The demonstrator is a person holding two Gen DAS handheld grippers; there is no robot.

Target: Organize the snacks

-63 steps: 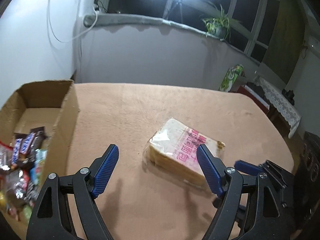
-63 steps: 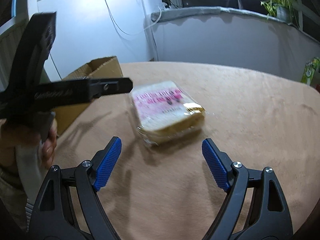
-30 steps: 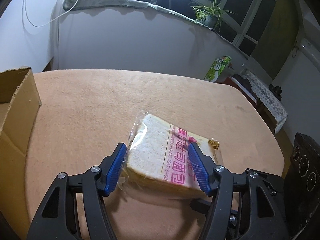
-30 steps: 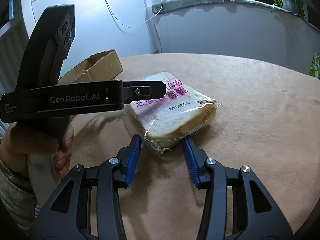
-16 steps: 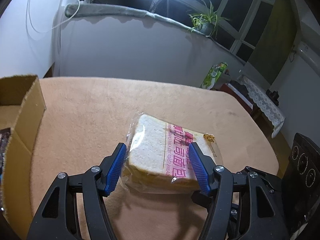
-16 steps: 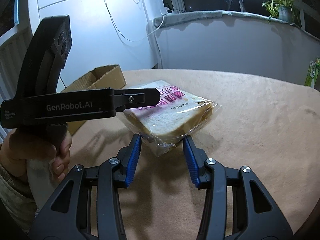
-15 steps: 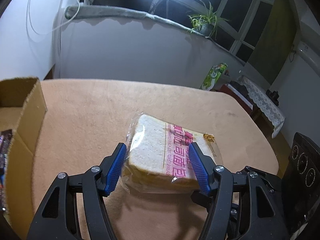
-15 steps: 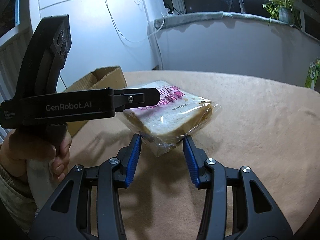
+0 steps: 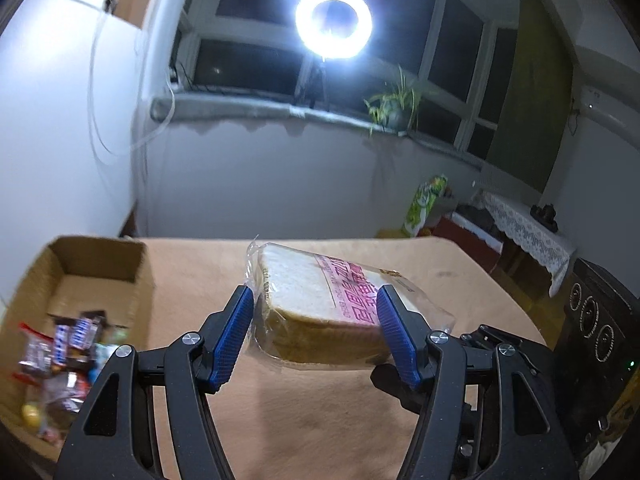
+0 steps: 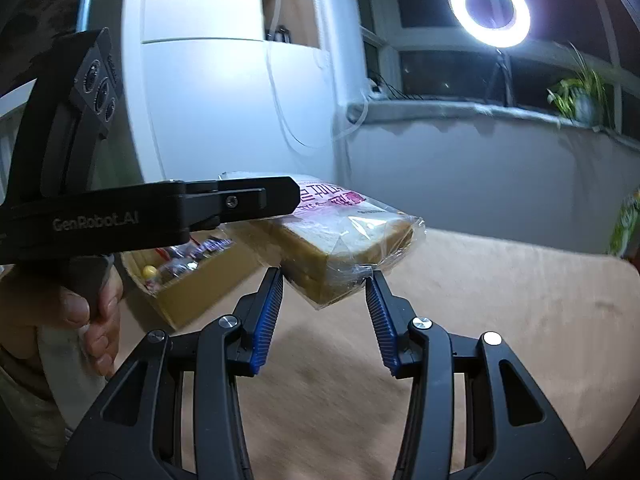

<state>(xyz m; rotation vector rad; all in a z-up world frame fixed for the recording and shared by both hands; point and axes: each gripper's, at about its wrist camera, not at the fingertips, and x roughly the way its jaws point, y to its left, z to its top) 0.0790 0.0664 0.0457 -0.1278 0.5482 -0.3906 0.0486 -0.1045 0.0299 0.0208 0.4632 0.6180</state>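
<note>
- The table [image 9: 340,420], covered in a tan fuzzy cloth, fills the lower half of both views and runs back to a grey wall under a dark window.
- A cardboard box [image 9: 140,276] sits open at the table's left side; its far end is bare, while the near end holds a blurred heap of wrapped snacks [image 9: 68,344], chocolate bars among them.
- A bag of sliced bread [image 9: 320,304], in clear plastic with pink lettering, hangs in the air above the cloth, just right of the box, with its shadow on the cloth below.
- The left gripper [image 9: 316,328] has its blue pads pressed against the two long sides of the bag, clamping the loaf across its width.
- The right gripper [image 10: 324,296] pinches the near corner of the same bag [image 10: 344,240] between its blue pads, from the other side.
- A hand [image 10: 76,320] wraps around the left gripper's black handle in the right wrist view.
- A ring light [image 9: 334,22] glares on a stand before the window.
- A potted plant [image 9: 394,108] stands on the sill to the light's right.
</note>
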